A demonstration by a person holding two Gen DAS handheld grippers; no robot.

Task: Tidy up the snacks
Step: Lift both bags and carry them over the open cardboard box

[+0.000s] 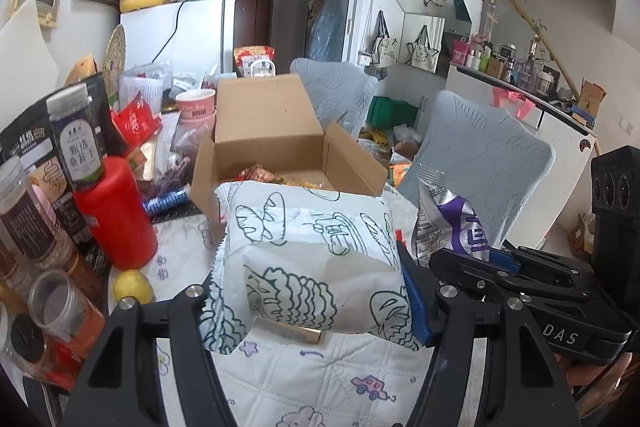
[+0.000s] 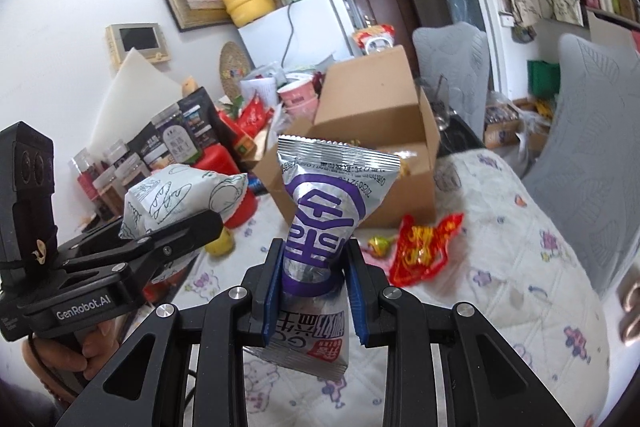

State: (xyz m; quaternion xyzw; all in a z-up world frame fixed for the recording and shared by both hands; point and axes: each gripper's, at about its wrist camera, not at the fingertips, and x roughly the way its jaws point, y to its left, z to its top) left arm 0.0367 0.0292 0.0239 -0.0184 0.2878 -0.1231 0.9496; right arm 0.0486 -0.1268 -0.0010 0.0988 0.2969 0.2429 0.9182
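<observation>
Evidently both packs carried at once, saves second trip. Left gripper (image 1: pixel 308 291) clamps white bread-print packet (image 1: pixel 312 247) across its width, held above quilted tabletop (image 1: pixel 320 379), just short of open cardboard box (image 1: pixel 276 131). Right gripper (image 2: pixel 314 291) pinches silver-purple packet (image 2: pixel 324 211) at narrow waist, upright. Box flaps open, snacks already inside; likely drop-off. Red wrapper (image 2: pixel 424 251) lies loose on tabletop.

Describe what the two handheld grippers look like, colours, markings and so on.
Both are black, angular frames with silver bolts and blue pads lining the fingers. The left gripper carries white "GenRobot.AI" lettering and a black camera block on top. The right gripper shows white letters "DAS" in the left wrist view. No sleeves are visible.
</observation>
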